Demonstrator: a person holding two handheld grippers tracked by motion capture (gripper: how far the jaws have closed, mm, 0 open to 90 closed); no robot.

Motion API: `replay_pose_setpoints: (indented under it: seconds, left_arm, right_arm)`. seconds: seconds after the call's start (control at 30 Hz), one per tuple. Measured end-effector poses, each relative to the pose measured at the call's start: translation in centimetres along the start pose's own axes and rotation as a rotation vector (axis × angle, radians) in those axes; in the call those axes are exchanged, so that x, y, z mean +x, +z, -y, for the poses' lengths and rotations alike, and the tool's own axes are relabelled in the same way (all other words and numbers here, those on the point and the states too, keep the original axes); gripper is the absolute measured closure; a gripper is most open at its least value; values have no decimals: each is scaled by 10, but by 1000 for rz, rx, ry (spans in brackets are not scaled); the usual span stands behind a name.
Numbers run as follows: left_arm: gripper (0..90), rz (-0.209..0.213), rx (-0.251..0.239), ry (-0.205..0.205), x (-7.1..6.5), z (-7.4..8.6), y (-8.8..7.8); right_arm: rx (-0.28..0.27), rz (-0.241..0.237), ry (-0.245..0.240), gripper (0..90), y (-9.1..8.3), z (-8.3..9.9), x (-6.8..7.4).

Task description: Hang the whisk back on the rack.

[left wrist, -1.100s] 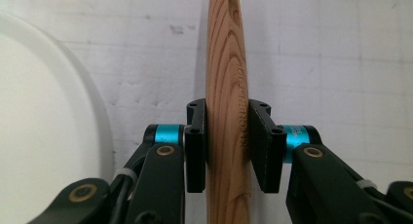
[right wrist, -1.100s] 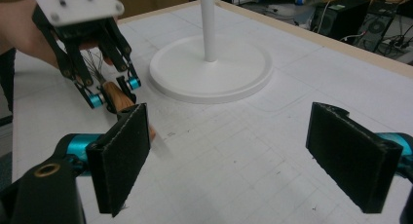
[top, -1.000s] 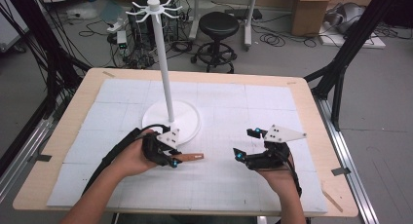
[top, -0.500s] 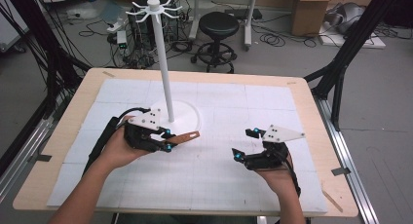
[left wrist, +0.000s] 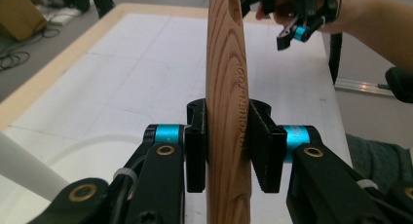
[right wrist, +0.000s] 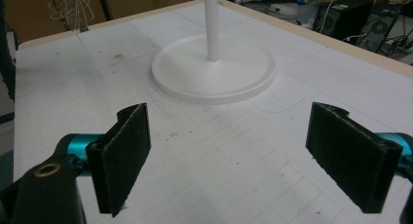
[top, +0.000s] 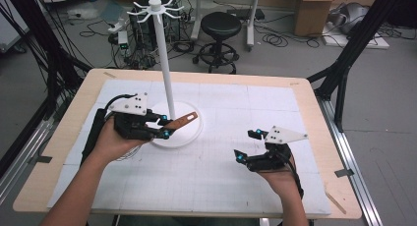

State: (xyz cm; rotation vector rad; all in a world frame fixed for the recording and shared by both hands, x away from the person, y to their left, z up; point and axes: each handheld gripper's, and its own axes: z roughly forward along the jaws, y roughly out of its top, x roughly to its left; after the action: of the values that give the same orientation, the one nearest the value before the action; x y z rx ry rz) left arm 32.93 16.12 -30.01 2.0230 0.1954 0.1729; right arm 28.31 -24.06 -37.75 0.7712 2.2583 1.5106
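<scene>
Spatula, wooden, clamped in left gripper; high view: raised off the counter, blade end angled up and away over the rim of the stand base. Stand: white, round base, upright pole, ring of hooks at top. Left gripper just beside the pole, on its left, grey plate on top. Right gripper well apart, low over the white mat at the counter's right front, jaws spread, nothing between them. Stool and cables on the floor beyond the counter.

Left gripper view: spatula upright between the two black pads, pressed from both sides, stamped lettering along the grain, slot near the top. Left gripper clenched on it. Right gripper farther off, top right, held by a hand. Pole seen as a white bar at lower left.

Right gripper view: right gripper released, pads wide apart, bare mat between. Stand base ahead, pole rising from its middle. Counter edge beyond, boxes and equipment behind.
</scene>
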Motion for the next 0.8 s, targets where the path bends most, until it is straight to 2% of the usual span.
replay_pose_setpoints:
  seconds: [0.23, 0.27, 0.8]
  left_arm:
    - [708, 1, -77, -19, 5, -13, -16]
    - [708, -5, -79, -7, 7, -15, -19]
    - [708, -50, -164, 10, 18, -52, -54]
  right_arm:
    - [3, -2, -3, 155, 2, 0, 1]
    - [4, -2, 0, 155, 2, 0, 1]
    - [18, -7, -8, 155, 6, 0, 2]
